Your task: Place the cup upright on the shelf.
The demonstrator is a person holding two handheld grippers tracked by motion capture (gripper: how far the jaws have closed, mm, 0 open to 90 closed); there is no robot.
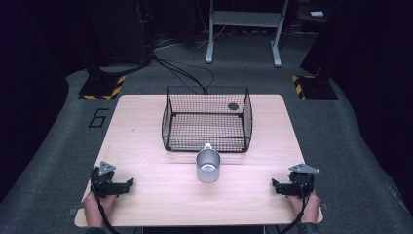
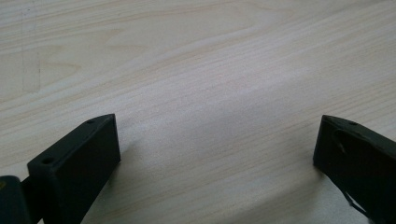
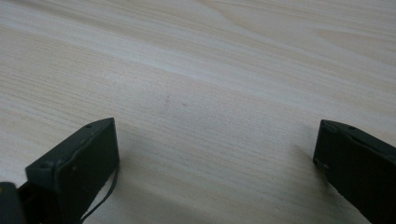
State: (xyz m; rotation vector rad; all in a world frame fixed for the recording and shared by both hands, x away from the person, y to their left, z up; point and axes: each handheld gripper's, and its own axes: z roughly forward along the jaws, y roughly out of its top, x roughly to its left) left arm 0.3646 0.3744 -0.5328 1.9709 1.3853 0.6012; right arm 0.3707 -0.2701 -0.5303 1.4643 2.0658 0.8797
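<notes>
High view: cup (image 1: 208, 166) at frame centre, just below the basket (image 1: 207, 118); both hand-held grippers, left (image 1: 127, 185) and right (image 1: 275, 186), released. Approach level, clamp the rim squarely.

A pale wooden table (image 1: 146, 146) stands on grey carpet (image 1: 58, 141) before a metal stand (image 1: 243, 19).

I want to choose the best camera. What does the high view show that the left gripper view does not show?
High view: the metal cup standing just in front of the wire basket, apart from both claws, plus the right claw and the person's hands. Left gripper view: close wood grain between the left claw's wide-open jaws, nothing held. Both share the wooden table and the left claw.
</notes>
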